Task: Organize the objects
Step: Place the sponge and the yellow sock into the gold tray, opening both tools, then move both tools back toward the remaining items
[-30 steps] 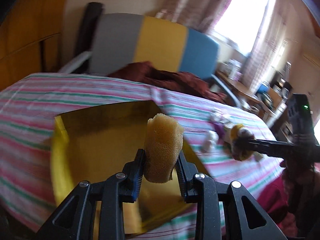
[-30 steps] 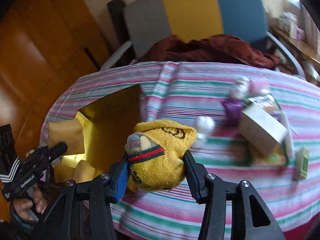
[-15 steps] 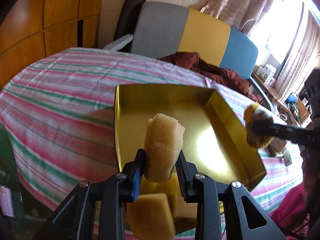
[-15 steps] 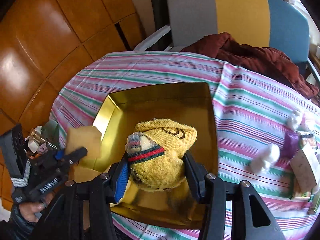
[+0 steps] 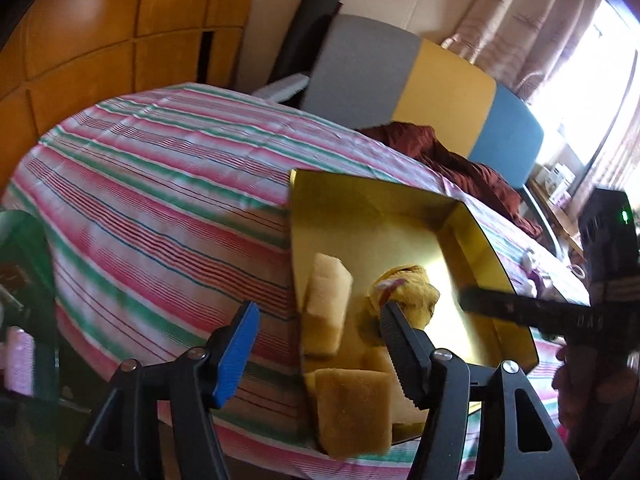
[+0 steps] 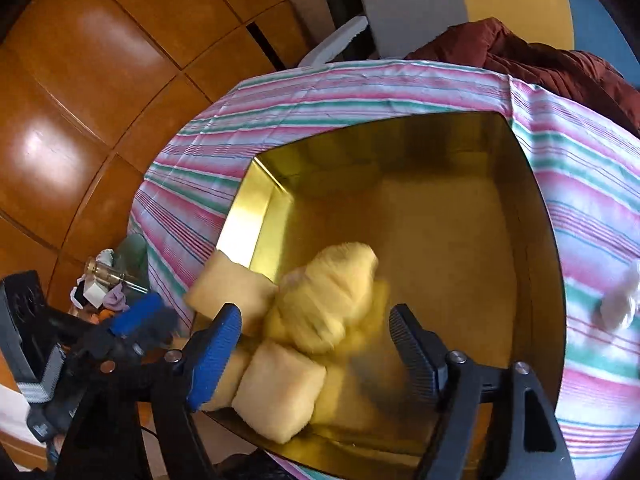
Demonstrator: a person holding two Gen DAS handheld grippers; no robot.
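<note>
Where legible, no sock (image 6: pixel 332 296) lettering

Both wrist cameras look steeply down, close over the shiny gold metal tray (image 5: pixel 472 236) (image 6: pixel 540 240), which both views share.

The right gripper (image 6: pixel 316 340) has just been opening; its jaws stand apart over the gold tray (image 6: pixel 536 248). A yellow sock (image 6: pixel 332 292) (blurred) sits loose between them beside a sponge (image 6: pixel 280 396) on the striped desk (image 6: pixel 592 216).
</note>
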